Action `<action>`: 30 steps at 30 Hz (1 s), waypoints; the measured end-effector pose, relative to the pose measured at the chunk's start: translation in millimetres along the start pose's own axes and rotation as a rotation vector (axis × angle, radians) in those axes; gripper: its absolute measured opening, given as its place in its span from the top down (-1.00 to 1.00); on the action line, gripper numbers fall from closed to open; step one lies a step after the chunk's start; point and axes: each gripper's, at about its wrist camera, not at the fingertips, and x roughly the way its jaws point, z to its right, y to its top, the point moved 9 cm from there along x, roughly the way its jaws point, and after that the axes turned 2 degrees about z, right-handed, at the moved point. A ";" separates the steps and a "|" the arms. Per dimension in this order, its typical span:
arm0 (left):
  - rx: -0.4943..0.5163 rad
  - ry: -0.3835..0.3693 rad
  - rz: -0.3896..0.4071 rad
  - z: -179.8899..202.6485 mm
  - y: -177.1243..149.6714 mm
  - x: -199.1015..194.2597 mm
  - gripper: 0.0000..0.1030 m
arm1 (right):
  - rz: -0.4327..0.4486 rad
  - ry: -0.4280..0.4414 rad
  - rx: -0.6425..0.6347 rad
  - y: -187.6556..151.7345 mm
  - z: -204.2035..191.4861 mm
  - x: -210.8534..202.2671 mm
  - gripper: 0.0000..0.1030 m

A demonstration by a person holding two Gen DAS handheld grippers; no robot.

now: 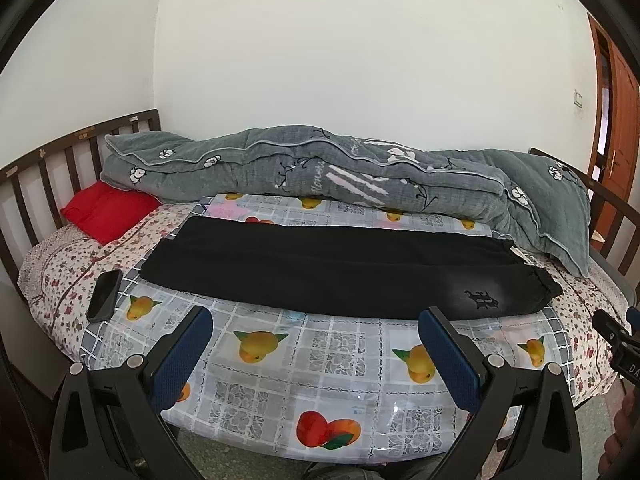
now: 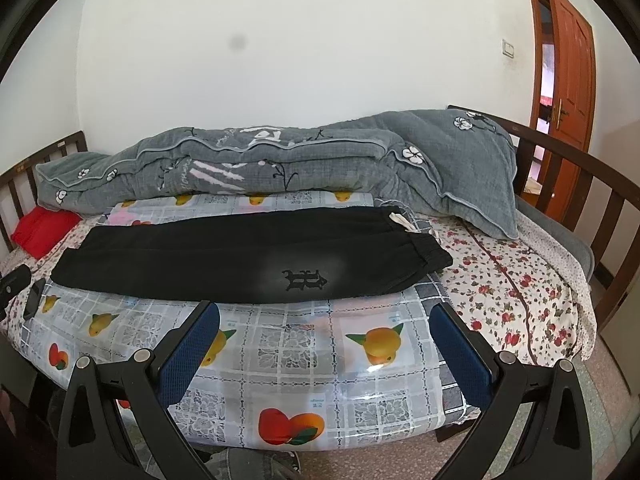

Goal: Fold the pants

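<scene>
Pants (image 1: 340, 268) on bed (image 1: 580, 364); quilt (image 1: 320, 168) behind; phone (image 1: 105, 295) left

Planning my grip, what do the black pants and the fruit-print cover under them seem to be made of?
Black pants: soft matte knit, probably fleece; no shine, gathered elastic waistband. Fruit-print cover: likely glossy plastic sheet; bright glare patches near its front edge.

Black pants (image 1: 336, 268) (image 2: 244, 252) lying flat and lengthwise across the fruit-printed plastic sheet (image 1: 312, 356) (image 2: 304, 356), already doubled leg over leg. Showing a dark embroidered emblem near the gathered elastic waistband at the right end, a pale drawstring poking out there; cuffs pointing left.
</scene>
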 end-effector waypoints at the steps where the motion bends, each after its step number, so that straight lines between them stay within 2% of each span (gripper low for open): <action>1: -0.001 0.001 -0.001 -0.7 0.7 0.3 -1.00 | 0.000 -0.001 0.000 0.3 0.4 0.2 -0.99; 19: -0.012 -0.003 0.023 2.6 6.6 12.5 -1.00 | 0.011 0.013 0.007 7.8 -1.5 5.0 -0.99; 30: -0.027 -0.019 0.008 2.7 4.8 42.3 -1.00 | -0.005 0.012 0.008 9.3 -3.3 33.0 -0.99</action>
